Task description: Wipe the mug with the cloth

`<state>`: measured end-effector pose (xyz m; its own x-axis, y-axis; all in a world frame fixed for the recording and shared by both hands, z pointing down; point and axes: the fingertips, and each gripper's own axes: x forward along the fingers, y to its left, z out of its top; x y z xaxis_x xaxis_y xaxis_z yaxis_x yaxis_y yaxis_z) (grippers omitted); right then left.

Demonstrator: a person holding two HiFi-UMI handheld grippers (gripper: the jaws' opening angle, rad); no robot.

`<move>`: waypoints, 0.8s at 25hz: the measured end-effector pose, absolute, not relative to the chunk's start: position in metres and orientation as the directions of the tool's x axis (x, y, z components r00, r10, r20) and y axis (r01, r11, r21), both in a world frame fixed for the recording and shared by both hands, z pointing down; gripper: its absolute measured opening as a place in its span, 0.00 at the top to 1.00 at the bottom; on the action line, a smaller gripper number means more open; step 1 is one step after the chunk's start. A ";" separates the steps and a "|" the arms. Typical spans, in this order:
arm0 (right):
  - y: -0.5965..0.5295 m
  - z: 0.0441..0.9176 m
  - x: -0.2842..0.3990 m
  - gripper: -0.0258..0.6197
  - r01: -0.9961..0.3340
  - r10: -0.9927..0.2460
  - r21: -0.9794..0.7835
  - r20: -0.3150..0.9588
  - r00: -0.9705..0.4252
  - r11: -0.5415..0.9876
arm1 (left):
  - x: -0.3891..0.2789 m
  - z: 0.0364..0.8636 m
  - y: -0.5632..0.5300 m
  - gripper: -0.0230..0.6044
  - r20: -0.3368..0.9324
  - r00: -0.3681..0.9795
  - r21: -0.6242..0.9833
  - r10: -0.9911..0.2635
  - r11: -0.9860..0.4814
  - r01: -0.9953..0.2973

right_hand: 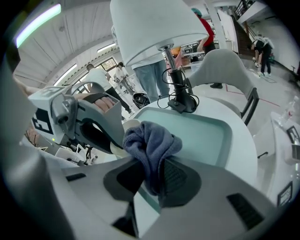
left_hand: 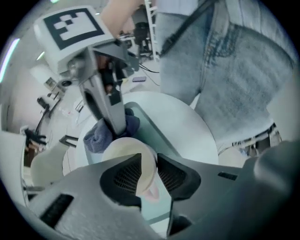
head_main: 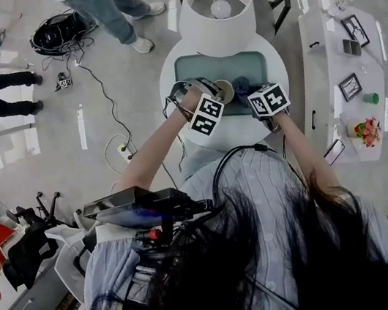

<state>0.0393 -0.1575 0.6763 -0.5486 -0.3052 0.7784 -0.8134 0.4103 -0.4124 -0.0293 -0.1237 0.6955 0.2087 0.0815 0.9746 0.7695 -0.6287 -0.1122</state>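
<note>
– Cream is the colour of the mug, and our left gripper comes at it from almost straight above, doesn't it?
– It does. Our left forearm reaches in from the lower left of the head view. The mug's wall stands between the jaws, which are slightly parted, with a thin dark gap at one pad, so we read no firm clamp
– And our right gripper?
– It slants down close beside the left one. Its jaws are pinched on the blue-grey cloth, which bulges in a wad above the pads, right by the mug
– Where is the mug?
– Over the teal tray on the round white table, near the lamp. We cannot tell whether it rests on the tray or hangs just above it
– How does it look to us?
– Plain, smooth and pale, with no print that we can see
</note>
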 end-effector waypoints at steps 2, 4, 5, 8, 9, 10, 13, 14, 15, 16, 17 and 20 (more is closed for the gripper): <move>-0.159 0.676 0.040 0.82 -0.810 -0.305 -0.418 0.774 -0.555 0.412 | -0.020 0.681 -0.124 0.79 0.957 0.266 -0.087 0.113 -0.766 0.637; -0.160 0.677 0.042 0.82 -0.807 -0.303 -0.422 0.772 -0.559 0.413 | -0.008 0.665 -0.119 0.78 0.928 0.341 -0.023 0.152 -0.889 0.458; -0.160 0.678 0.043 0.82 -0.806 -0.303 -0.424 0.770 -0.561 0.413 | -0.001 0.657 -0.115 0.78 0.908 0.386 0.018 0.164 -0.935 0.354; -0.161 0.676 0.043 0.82 -0.803 -0.306 -0.427 0.766 -0.566 0.416 | 0.016 0.646 -0.116 0.78 0.865 0.495 0.066 0.080 -0.997 0.046; -0.161 0.675 0.043 0.82 -0.802 -0.306 -0.428 0.765 -0.567 0.417 | 0.018 0.649 -0.120 0.78 0.866 0.500 0.056 0.027 -0.997 -0.044; -0.161 0.675 0.043 0.82 -0.800 -0.305 -0.429 0.764 -0.569 0.418 | 0.018 0.654 -0.125 0.78 0.871 0.491 0.047 -0.021 -0.991 -0.126; -0.164 0.674 0.043 0.82 -0.795 -0.299 -0.430 0.763 -0.573 0.428 | 0.017 0.668 -0.135 0.78 0.881 0.463 0.069 -0.096 -0.942 -0.327; -0.165 0.674 0.043 0.82 -0.793 -0.296 -0.430 0.763 -0.575 0.432 | 0.017 0.670 -0.137 0.78 0.881 0.463 0.087 -0.102 -0.925 -0.370; -0.165 0.673 0.042 0.82 -0.790 -0.293 -0.429 0.763 -0.576 0.437 | 0.018 0.671 -0.138 0.79 0.881 0.462 0.102 -0.103 -0.912 -0.398; -0.166 0.673 0.041 0.82 -0.788 -0.290 -0.429 0.762 -0.578 0.443 | 0.019 0.672 -0.139 0.79 0.883 0.459 0.109 -0.103 -0.904 -0.413; -0.167 0.673 0.040 0.82 -0.784 -0.287 -0.429 0.762 -0.581 0.449 | 0.019 0.673 -0.139 0.80 0.885 0.453 0.106 -0.105 -0.903 -0.417; -0.167 0.671 0.039 0.82 -0.775 -0.279 -0.428 0.760 -0.587 0.465 | 0.020 0.676 -0.140 0.88 0.892 0.435 0.070 -0.120 -0.915 -0.397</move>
<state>0.0393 -0.1672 0.6714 -0.5872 -0.2791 0.7598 -0.7750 0.4647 -0.4283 0.0199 -0.1397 0.6763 0.4354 -0.1205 0.8921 -0.3967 -0.9153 0.0700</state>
